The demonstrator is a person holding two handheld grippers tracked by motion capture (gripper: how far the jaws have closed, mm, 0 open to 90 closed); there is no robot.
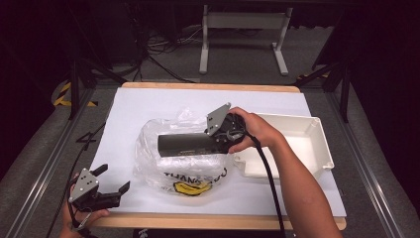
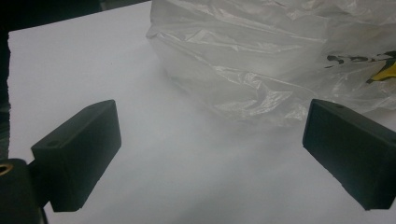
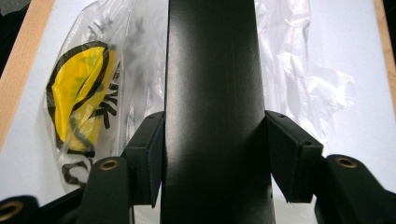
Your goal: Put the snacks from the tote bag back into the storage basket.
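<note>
A clear plastic bag [image 1: 178, 166] with a yellow and black print [image 1: 190, 187] lies crumpled on the white table sheet [image 1: 148, 104]. A long black box [image 1: 184, 144] is held level above the bag, pointing left. My right gripper [image 1: 220, 139] is shut on the box's right end; in the right gripper view both pads [image 3: 149, 154] press the box [image 3: 212, 93] from each side, over the bag [image 3: 88, 84]. My left gripper [image 1: 114, 181] rests at the table's front left corner, open, nothing between its pads [image 2: 77, 154]. The bag [image 2: 271, 56] lies just beyond it.
A white plastic tray [image 1: 322, 148] stands on the right of the table, beside the right hand. The wooden table edge [image 1: 198, 220] runs along the front. A white desk frame [image 1: 242, 29] stands on the floor beyond the table.
</note>
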